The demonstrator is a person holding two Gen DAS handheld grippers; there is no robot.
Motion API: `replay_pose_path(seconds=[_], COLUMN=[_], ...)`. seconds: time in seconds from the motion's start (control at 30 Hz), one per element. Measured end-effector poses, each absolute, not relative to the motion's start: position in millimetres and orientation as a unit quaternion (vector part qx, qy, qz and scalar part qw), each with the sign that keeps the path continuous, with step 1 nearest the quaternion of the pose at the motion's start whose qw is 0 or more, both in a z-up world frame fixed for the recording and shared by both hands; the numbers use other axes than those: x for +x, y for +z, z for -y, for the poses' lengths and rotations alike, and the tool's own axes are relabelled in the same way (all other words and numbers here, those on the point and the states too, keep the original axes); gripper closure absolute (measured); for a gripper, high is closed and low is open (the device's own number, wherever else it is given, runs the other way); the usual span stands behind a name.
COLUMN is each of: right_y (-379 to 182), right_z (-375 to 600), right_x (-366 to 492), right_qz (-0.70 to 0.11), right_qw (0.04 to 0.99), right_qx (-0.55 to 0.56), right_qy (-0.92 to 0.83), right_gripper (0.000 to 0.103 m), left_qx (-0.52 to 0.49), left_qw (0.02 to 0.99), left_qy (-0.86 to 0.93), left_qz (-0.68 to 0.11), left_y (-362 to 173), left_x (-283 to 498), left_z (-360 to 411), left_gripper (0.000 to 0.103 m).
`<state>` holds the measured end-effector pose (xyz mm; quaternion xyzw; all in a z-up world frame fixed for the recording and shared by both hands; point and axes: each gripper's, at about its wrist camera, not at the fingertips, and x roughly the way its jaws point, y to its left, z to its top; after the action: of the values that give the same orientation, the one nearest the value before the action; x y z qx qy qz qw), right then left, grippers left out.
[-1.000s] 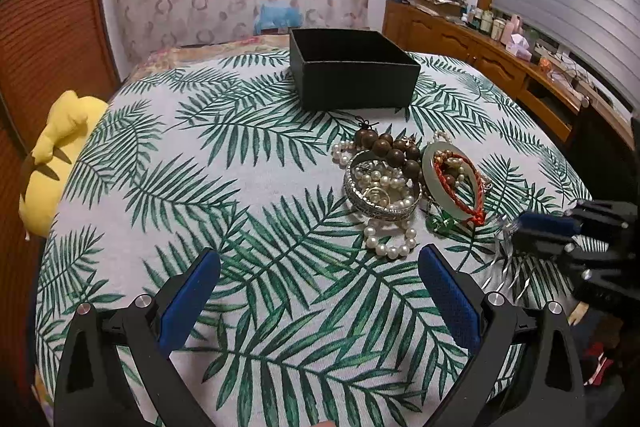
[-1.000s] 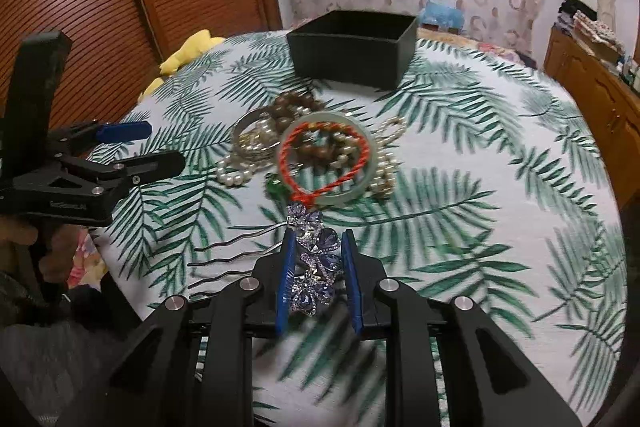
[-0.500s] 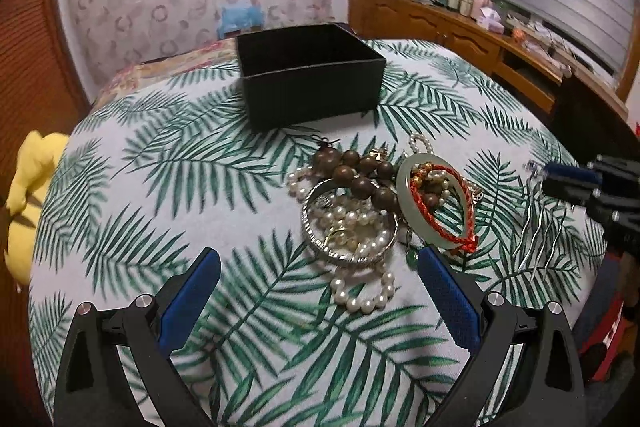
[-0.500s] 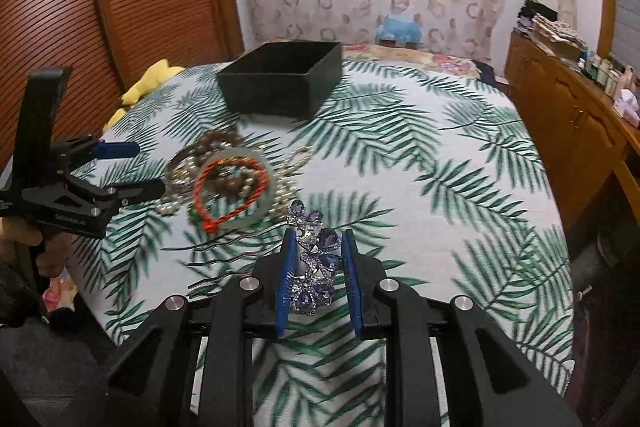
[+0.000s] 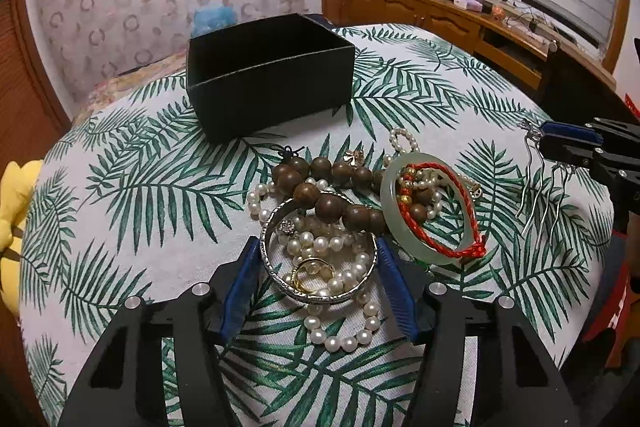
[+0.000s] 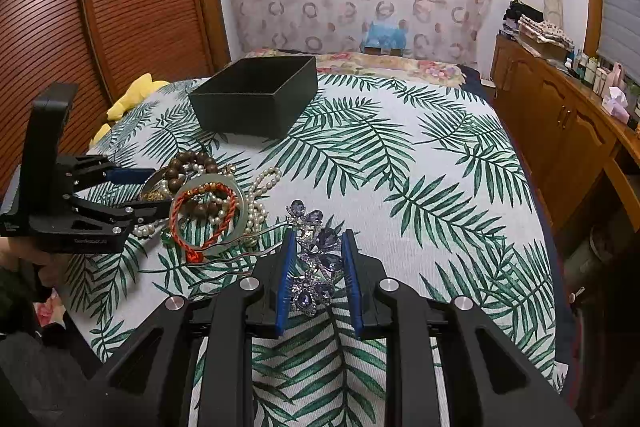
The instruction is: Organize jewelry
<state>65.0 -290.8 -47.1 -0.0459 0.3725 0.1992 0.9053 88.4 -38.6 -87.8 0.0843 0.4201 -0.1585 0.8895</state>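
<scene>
A jewelry pile lies on the palm-leaf tablecloth (image 5: 140,187): a silver bangle (image 5: 276,275) over white pearls (image 5: 340,339), brown wooden beads (image 5: 332,171), and a jade bangle (image 5: 386,195) with a red cord bracelet (image 5: 460,187). My left gripper (image 5: 318,247) is closing around the silver bangle, and its blue pads touch both sides of it. The same gripper (image 6: 156,189) shows at the pile in the right wrist view. My right gripper (image 6: 318,267) is shut on a purple rhinestone hair comb (image 6: 316,255), held above the cloth to the right of the pile. Behind the pile stands an open black box (image 5: 272,83).
A yellow plush toy (image 5: 12,203) lies at the table's left edge. Wooden cabinets (image 6: 560,123) with bottles run along the right wall. A hand (image 6: 24,259) holds the left gripper at the table's near left edge. The comb's metal prongs (image 5: 548,195) hang over the cloth.
My left gripper has moved forward onto the pile and its jaws have narrowed from wide apart to the silver bangle's sides. The right gripper has carried the comb away from the pile.
</scene>
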Motion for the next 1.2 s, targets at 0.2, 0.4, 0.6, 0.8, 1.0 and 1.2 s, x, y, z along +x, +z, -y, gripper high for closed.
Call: replay_pose_path(seconds=[0.2,0.4,0.6,0.8,1.0,1.2], right_y=[-46.1,-44.9,-42.9,-38.3,-40.5,-40.8], right_z=[290.8,291.9,290.4,287.9,283.6,279.7], right_x=[64.6,65.3,66.5,67.8,68.3,66.7], right_qz=[-0.371,-0.369,-0.368,-0.363,-0.365,-0.365], right_qw=[0.906,0.908,0.908,0.91,0.909,0.908], right_qx=[-0.046,-0.045,-0.047,-0.05,-0.051,-0.054], right_qy=[0.198,0.196,0.196,0.195,0.197,0.199], right_gripper=[0.078,0.078,0.078,0.078,0.078,0.078], left_qx=[0.071,0.066,0.075,0.1,0.092,0.107], left_qw=[0.895,0.905,0.912,0.913,0.912,0.907], left_qy=[-0.162,-0.159,-0.148,-0.114,-0.076,-0.049], left_qz=[-0.41,-0.388,-0.376,-0.378,-0.393,-0.405], left_y=[-79.1,-55.4,-39.8,-34.9,-50.2,-73.3], left_x=[81.7,71.9,68.6,73.8,85.6,84.2], left_z=[30.7,21.6,19.6,7.4,-16.2,-22.6], left_gripper=[0.048,0.048,0.048,0.049,0.049,0.048])
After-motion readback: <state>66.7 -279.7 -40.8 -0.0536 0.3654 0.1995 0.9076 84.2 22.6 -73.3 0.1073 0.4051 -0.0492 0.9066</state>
